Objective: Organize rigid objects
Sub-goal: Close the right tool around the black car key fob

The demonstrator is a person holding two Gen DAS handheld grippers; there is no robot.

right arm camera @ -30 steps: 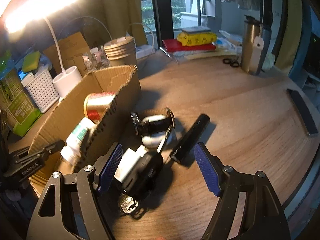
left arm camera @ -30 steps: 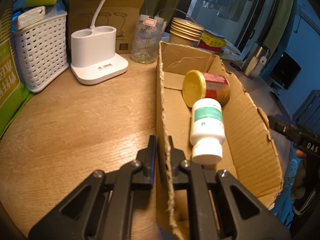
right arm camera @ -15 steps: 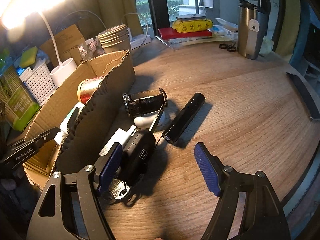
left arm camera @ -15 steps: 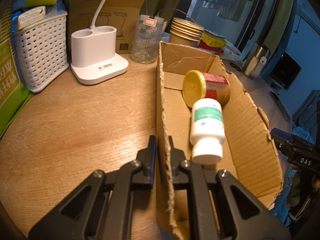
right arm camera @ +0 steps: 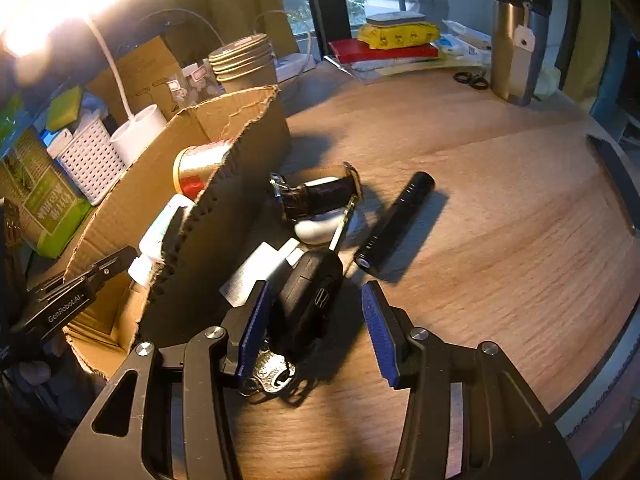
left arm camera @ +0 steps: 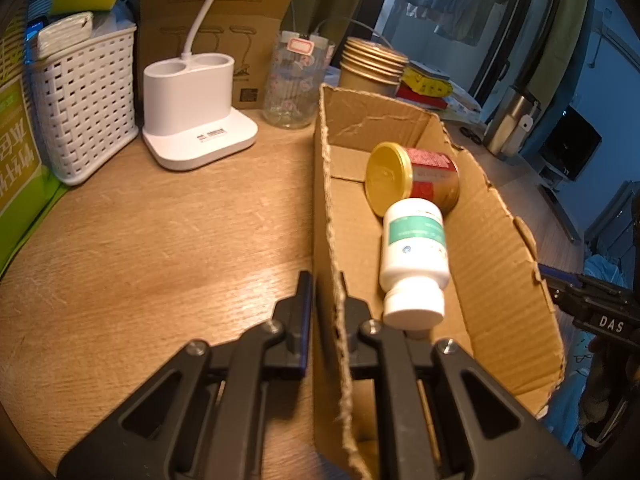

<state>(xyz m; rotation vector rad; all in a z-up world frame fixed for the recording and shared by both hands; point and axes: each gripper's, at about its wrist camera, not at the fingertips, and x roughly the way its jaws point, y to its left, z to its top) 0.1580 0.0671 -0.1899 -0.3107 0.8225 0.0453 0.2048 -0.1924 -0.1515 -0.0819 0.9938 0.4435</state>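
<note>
The cardboard box (left arm camera: 496,240) sits on the wooden table (left arm camera: 160,240) with its top open; inside it lie two things, both on their sides; a red can with a gold lid (left arm camera: 412,178) lies at the far end, its lid facing the left camera; a white pill bottle (left arm camera: 414,256) lies just in front of it, touching it, its long side running along the box and its white cap pointing to the near end.

The left hand-held gripper (left arm camera: 324,300) is pinched shut on the box's near side wall, one finger inside and one outside.

Outside the box, beside its other wall, is a small pile: a black car key (right arm camera: 308,300) with a key ring, a white tag, a wristwatch (right arm camera: 316,196) and a small white case; a black flashlight (right arm camera: 396,224) lies near them, its long side slanting from near-left to far-right.

The right hand-held gripper (right arm camera: 316,320) is closing around the car key; the key is between its blue pads, which do not squeeze it yet.
</note>
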